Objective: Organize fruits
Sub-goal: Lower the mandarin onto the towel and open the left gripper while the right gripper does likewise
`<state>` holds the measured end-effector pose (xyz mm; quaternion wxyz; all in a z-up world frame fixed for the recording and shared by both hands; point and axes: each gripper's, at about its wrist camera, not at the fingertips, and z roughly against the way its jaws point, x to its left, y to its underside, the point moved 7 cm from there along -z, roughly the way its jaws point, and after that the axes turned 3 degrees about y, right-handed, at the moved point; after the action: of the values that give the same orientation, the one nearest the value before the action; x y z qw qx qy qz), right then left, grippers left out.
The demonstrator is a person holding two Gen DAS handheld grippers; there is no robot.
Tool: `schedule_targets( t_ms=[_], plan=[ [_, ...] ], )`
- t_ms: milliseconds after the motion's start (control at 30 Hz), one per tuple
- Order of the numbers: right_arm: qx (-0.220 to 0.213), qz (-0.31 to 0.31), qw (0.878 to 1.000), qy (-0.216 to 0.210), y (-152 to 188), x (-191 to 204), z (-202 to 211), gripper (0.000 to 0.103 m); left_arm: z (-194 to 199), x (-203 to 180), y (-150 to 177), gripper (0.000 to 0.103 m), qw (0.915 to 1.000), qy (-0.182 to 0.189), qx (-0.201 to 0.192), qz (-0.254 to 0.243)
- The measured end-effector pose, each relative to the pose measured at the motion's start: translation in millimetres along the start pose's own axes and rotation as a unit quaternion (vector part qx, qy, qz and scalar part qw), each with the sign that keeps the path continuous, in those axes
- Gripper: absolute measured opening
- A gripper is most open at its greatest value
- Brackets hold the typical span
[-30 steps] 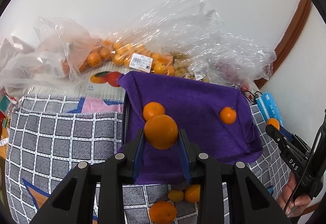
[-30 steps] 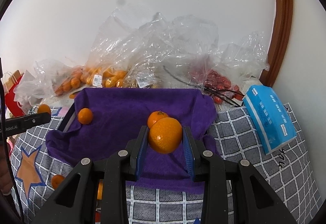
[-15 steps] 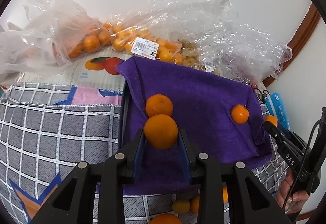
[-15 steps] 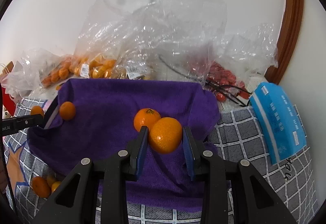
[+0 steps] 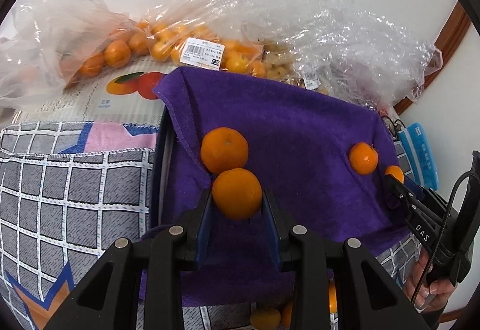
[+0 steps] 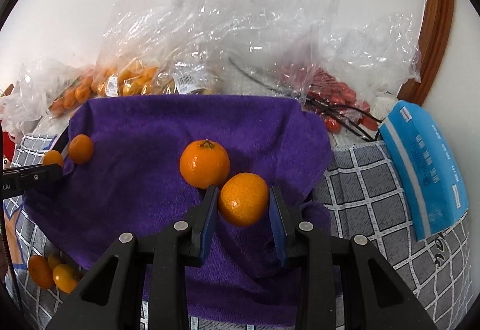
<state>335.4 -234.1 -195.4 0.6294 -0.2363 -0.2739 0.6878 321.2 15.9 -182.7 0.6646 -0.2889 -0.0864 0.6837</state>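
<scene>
Against a white wall, a surface under a grey checked cloth carries a pile of clear bags of fruit and, in front of them, a dark tray draped with a purple towel. Two oranges already rest on the towel: one near its left edge and one toward its right side. The left gripper is clamped on an orange just in front of the left-hand one, so close that I cannot tell whether the two touch. The right gripper is likewise closed on its own orange, hanging beside the stemmed fruit on the towel's right. Both held oranges hang over the towel; whether they touch it cannot be told.

The step in hand looks like placing: each gripper brings a fruit to the towel-lined tray. The next move calls for easing each orange down until the towel bears it, then parting the fingers gently, since a round fruit on a sloping fold may roll into its neighbour. A few loose oranges lie on the checked cloth at the tray's near left corner, probably next to be collected. A blue packet lies to the right, clear of the work
</scene>
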Motion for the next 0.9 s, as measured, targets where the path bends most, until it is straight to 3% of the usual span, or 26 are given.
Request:
schedule_targets(
  t_ms=[467, 767, 900],
  plan=[
    [0.023, 0.022, 0.999, 0.005, 8, 11, -13, 0.035, -18, -4, 13, 0.031, 0.9996, -0.01, 0.027, -0.004],
    [0.01, 0.022, 1.0, 0.013, 5, 9, 6, 0.055, -23, -8, 13, 0.031, 0.9992, -0.015, 0.036, -0.009],
    [-0.001, 0.025, 0.999, 0.026, 1, 7, 21, 0.062, -14, -9, 15, 0.045, 0.9993, -0.007, 0.035, -0.006]
  ],
)
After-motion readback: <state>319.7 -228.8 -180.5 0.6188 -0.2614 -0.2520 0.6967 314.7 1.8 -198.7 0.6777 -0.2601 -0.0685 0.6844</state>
